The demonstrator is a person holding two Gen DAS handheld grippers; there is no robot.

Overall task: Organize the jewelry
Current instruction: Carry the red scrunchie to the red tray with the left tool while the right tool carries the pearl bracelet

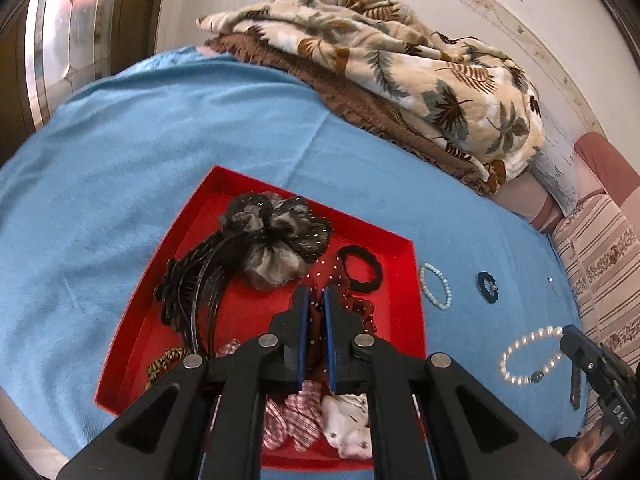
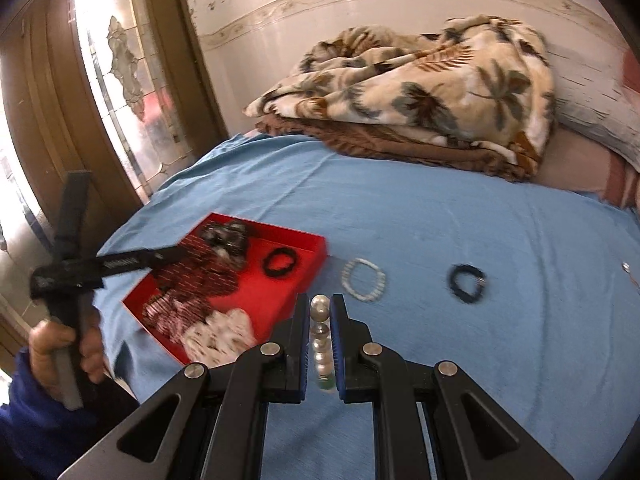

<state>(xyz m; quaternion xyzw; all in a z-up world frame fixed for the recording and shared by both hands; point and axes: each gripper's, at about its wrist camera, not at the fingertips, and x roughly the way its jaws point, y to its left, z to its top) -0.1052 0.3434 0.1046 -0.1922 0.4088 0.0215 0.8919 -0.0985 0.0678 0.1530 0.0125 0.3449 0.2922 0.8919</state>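
**Pearl bracelet lies right of the tray, in the right gripper's grasp**

Left wrist view: left gripper point(image 1: 316, 300) hangs over the shallow red cardboard tray point(image 1: 416, 280), its blue-padded fingers point(image 1: 305, 320) nearly closed with dark red white-dotted fabric scrunchie point(image 1: 344, 292) cloth between them; whether they actually pinch it I cannot tell. The white pearl bead bracelet with one green bead point(image 1: 528, 354) sits on the blue bedsheet point(image 1: 160, 152), well to the right of the tray, with the right gripper point(image 1: 568, 340) touching its far side. A pale aqua bead bracelet point(image 1: 435, 286) lies just beside the tray's right wall, a small dark blue hair tie point(image 1: 488, 287) further right.

Right wrist view: right gripper point(image 2: 320, 312) is closed narrowly on the pearl bracelet point(image 2: 320, 336), whose beads run in a line along the fingers. The tray point(image 2: 304, 276) lies ahead and left, so the right hand is the nearer one for carrying it leftward. Only this view confirms the grip; only the left view shows the bracelet's whole loop.
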